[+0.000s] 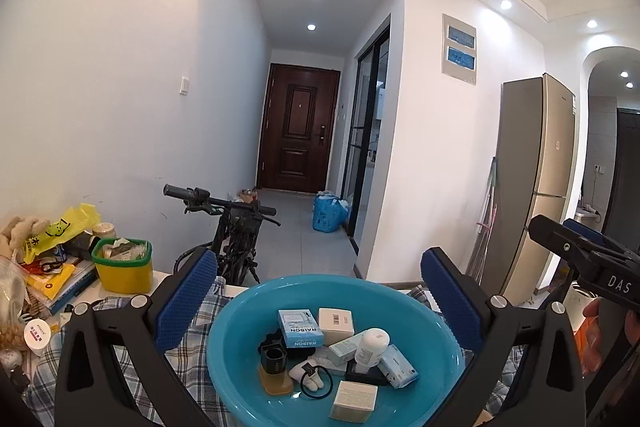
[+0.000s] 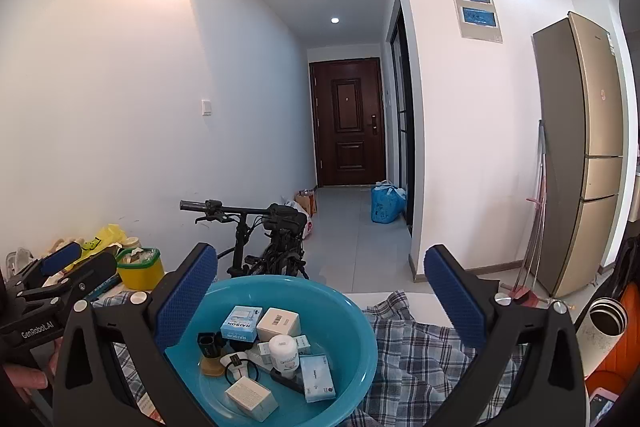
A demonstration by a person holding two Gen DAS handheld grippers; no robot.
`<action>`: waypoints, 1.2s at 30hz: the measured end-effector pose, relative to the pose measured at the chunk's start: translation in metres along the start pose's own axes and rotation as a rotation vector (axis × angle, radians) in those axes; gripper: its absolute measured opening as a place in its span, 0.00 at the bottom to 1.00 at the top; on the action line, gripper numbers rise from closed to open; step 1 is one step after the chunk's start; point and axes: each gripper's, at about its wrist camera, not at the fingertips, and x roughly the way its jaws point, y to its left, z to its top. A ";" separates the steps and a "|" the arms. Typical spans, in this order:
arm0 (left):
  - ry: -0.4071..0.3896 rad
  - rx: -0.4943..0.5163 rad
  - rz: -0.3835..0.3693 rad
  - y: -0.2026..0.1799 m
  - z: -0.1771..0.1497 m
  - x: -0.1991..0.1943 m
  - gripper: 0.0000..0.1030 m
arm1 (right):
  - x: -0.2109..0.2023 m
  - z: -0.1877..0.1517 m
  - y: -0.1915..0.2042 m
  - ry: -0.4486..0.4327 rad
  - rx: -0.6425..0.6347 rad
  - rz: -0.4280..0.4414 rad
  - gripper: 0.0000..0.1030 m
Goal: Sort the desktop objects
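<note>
Both claws spread wide and empty, hovering side by side above the near edge of a cloth-draped worktop (image 2: 420, 351). Left claw (image 1: 320, 299) framing the blue basin (image 1: 236, 359) almost squarely between its blue pads; right claw (image 2: 320, 295) seeing the same basin (image 2: 356, 339) off to its left, under its left finger, with bare plaid cloth ahead. Left claw therefore judged the better placed for a first pick, straight ahead and downward; right one needing a shift leftward first. All the sortable things heaped inside the basin: a RAISON box (image 1: 300, 329) toward the far side with a plain white box (image 1: 336, 321) just beside it, a white bottle (image 1: 372, 345) lying tilted on a dark flat item, a pale blue tissue pack (image 1: 398, 367) to its right, a square carton (image 1: 354, 401) nearest the camera, a black hair tie (image 1: 316, 383) and a small dark-capped amber bottle (image 1: 274, 367) to the left. White bottle's long axis running roughly away from the left camera and leaning right, so likely crossable by the open fingers with little wrist turn. Things touching and overlapping, hence some risk of nudging neighbours on descent. Further clutter, including a yellow tub (image 1: 124, 267), well apart at the left of the worktop. No sorting destination identifiable.
</note>
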 end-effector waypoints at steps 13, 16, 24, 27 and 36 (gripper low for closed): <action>-0.035 0.034 0.003 -0.025 -0.007 -0.066 1.00 | -0.066 -0.012 0.003 -0.022 -0.016 -0.008 1.00; -0.036 0.045 0.009 -0.033 -0.008 -0.080 1.00 | -0.081 -0.014 0.002 -0.029 -0.017 -0.011 1.00; -0.088 0.084 0.028 -0.051 -0.002 -0.124 1.00 | -0.116 -0.014 0.006 -0.044 -0.026 -0.015 1.00; -0.105 0.083 0.024 -0.053 0.000 -0.143 1.00 | -0.131 -0.012 0.010 -0.063 -0.034 -0.013 1.00; -0.131 0.074 0.019 -0.053 -0.001 -0.190 1.00 | -0.175 -0.013 0.022 -0.095 -0.057 -0.024 1.00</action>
